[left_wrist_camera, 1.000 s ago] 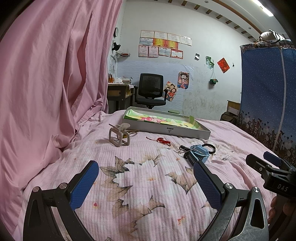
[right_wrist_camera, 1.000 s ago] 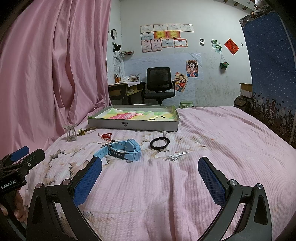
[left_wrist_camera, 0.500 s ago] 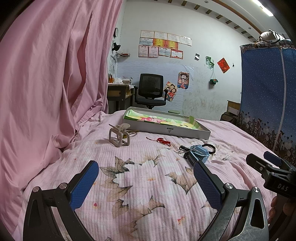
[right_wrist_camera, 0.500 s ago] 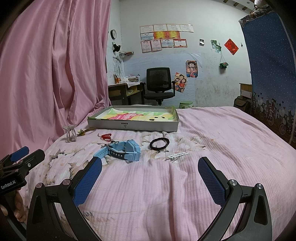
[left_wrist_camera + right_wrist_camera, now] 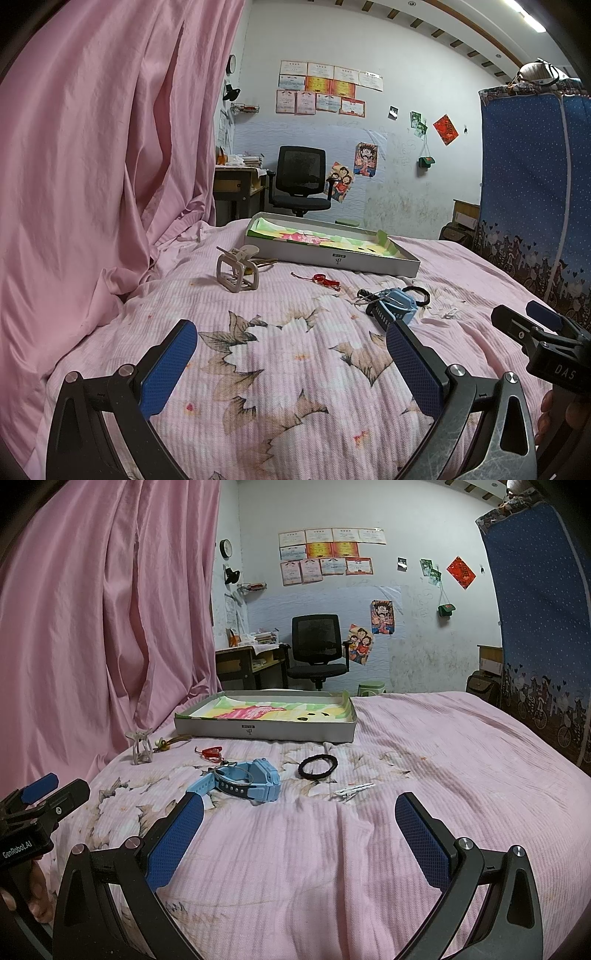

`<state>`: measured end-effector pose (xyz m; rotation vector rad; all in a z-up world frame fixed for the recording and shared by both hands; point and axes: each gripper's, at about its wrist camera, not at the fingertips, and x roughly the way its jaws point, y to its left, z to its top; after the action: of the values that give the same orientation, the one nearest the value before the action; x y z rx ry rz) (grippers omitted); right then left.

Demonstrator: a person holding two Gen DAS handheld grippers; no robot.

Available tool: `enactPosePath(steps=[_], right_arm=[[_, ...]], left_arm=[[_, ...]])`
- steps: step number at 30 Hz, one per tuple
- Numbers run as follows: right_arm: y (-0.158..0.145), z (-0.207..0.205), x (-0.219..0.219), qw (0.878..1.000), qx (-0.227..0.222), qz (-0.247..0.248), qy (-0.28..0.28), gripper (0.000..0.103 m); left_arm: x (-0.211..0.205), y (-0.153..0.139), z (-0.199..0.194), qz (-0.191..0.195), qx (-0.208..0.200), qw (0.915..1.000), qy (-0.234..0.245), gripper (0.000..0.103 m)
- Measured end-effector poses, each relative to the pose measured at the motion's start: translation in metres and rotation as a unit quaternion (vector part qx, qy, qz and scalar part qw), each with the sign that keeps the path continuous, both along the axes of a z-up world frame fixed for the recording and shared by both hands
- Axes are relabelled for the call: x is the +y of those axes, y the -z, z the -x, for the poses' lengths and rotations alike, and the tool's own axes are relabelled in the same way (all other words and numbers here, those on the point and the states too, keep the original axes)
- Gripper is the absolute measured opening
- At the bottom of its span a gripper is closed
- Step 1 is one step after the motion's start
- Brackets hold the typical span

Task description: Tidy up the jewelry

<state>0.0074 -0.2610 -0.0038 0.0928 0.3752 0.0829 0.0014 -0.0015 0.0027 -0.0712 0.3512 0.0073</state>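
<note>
A shallow grey box (image 5: pixel 373 262) (image 5: pixel 221 728) lined with colourful paper lies at the far side of the pink bedspread. In front of it lie a beige hair claw (image 5: pixel 236 272) (image 5: pixel 140 746), a red cord trinket (image 5: pixel 323 278) (image 5: pixel 210 752), a blue watch (image 5: pixel 397 305) (image 5: pixel 255 781) with a thin metal ring, a black hair tie (image 5: pixel 419 293) (image 5: pixel 317 766) and a silver clip (image 5: pixel 352 790). My left gripper (image 5: pixel 291 345) is open and empty near the bed's front. My right gripper (image 5: pixel 299 818) is open and empty, just short of the watch.
A pink curtain (image 5: pixel 92 166) hangs along the left. A blue wardrobe cover (image 5: pixel 535 184) stands at the right. A black office chair (image 5: pixel 317 646) and a desk (image 5: pixel 251 661) stand beyond the bed.
</note>
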Motion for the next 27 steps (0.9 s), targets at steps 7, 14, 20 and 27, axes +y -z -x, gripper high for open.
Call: enactPosePath(steps=[7, 14, 20, 27], right_arm=[[-0.0001, -0.0018, 0.0002, 1.000, 0.000, -0.001, 0.000, 0.102], [0.0003, -0.0019, 0.0007, 1.000, -0.001, -0.001, -0.001, 0.102], [0.0004, -0.0024, 0.0009, 1.000, -0.001, -0.001, 0.000, 0.102], [0.0006, -0.0022, 0.0012, 1.000, -0.001, -0.001, 0.000, 0.102]], left_arm=[[-0.0001, -0.0002, 0.0000, 0.000, 0.000, 1.0000, 0.000, 0.103], [0.0000, 0.0001, 0.0001, 0.000, 0.000, 1.0000, 0.000, 0.103], [0.0001, 0.0001, 0.0001, 0.000, 0.000, 1.0000, 0.000, 0.103], [0.0000, 0.0001, 0.0001, 0.000, 0.000, 1.0000, 0.000, 0.103]])
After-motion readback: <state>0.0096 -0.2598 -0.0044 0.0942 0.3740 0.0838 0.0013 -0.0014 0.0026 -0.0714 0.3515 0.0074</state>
